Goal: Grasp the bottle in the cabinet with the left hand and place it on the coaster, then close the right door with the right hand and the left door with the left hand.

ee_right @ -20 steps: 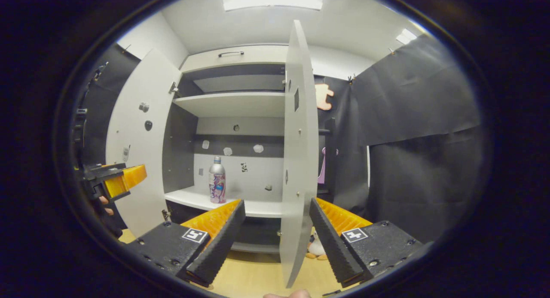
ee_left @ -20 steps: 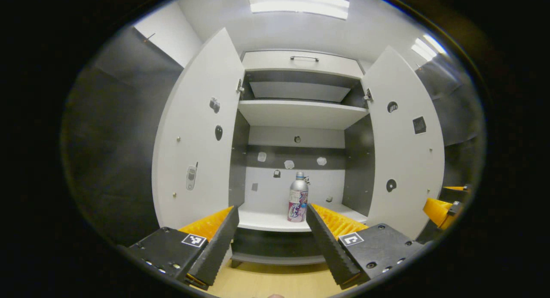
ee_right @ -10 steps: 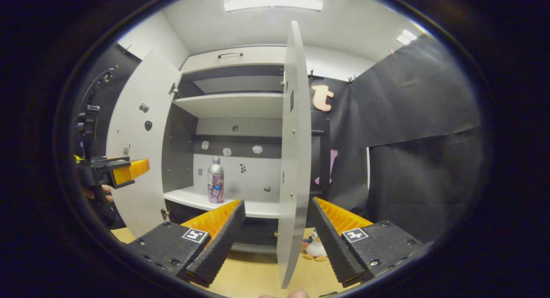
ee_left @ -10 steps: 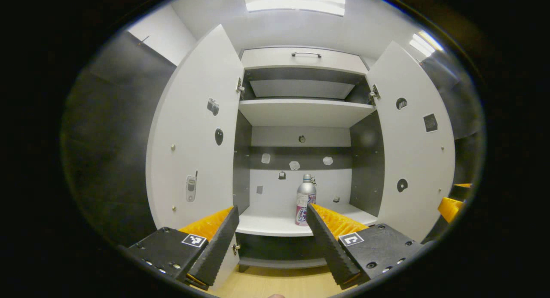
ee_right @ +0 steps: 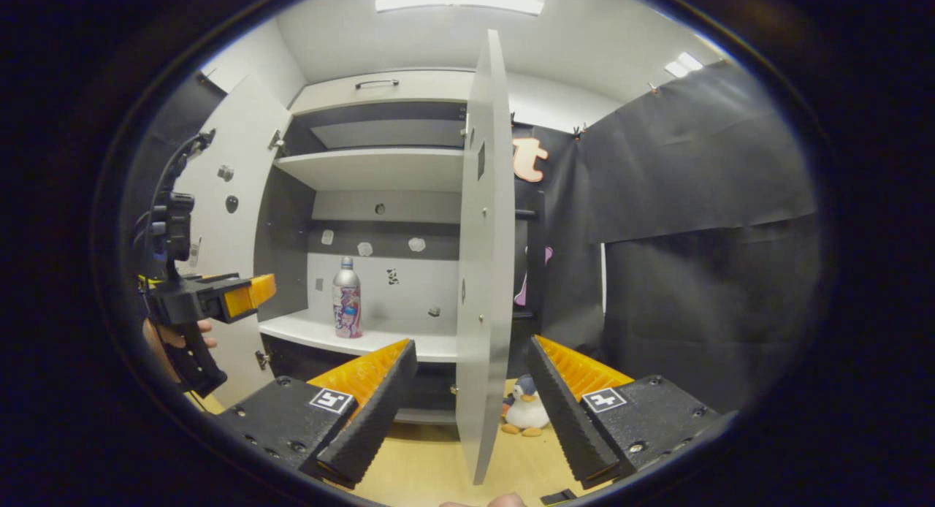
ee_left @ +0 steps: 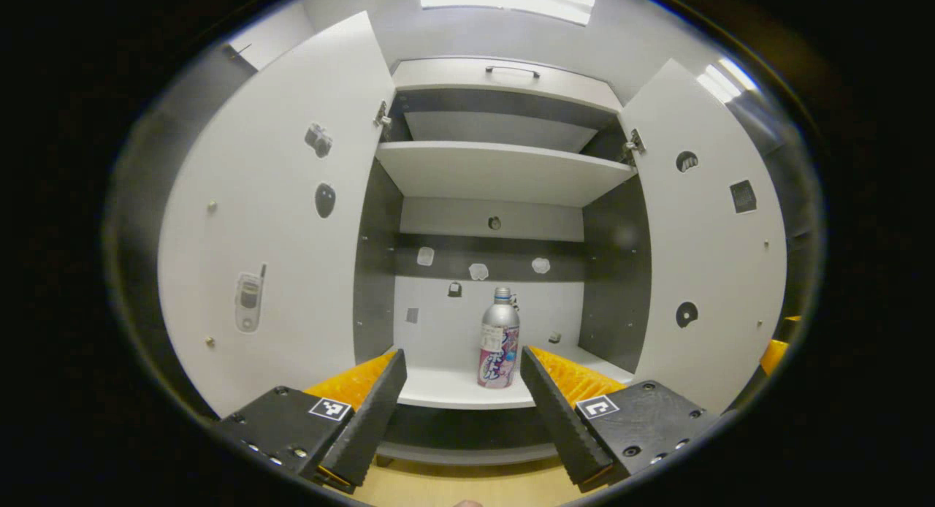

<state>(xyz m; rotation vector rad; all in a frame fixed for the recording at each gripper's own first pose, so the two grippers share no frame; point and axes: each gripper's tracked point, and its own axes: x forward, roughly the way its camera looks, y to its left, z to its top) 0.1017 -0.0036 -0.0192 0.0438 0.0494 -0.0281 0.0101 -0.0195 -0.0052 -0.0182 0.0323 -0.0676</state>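
A silver bottle point(ee_left: 498, 348) with a pink and white label stands upright on the cabinet's lower shelf point(ee_left: 453, 388), and it shows too in the right gripper view as the bottle point(ee_right: 347, 300). My left gripper point(ee_left: 462, 397) is open, short of the shelf, with the bottle beyond its fingers, nearer the right one. Both doors stand open: the left door point(ee_left: 270, 222) and the right door point(ee_left: 712, 251). My right gripper point(ee_right: 467, 401) is open and empty, its fingers either side of the right door's edge point(ee_right: 482, 273) without touching it. The left gripper point(ee_right: 219, 299) appears at that view's left, held by a hand.
An upper shelf point(ee_left: 504, 171) and a top drawer with a handle point(ee_left: 511, 70) sit above the bottle. A toy penguin point(ee_right: 526, 412) lies on the wooden floor point(ee_right: 438, 463) behind the right door. Black cloth point(ee_right: 701, 222) hangs to the right.
My left gripper has moved forward toward the cabinet; the doors and bottle look larger and the bottle has shifted left, toward the middle of the gap. The right gripper has drifted slightly right.
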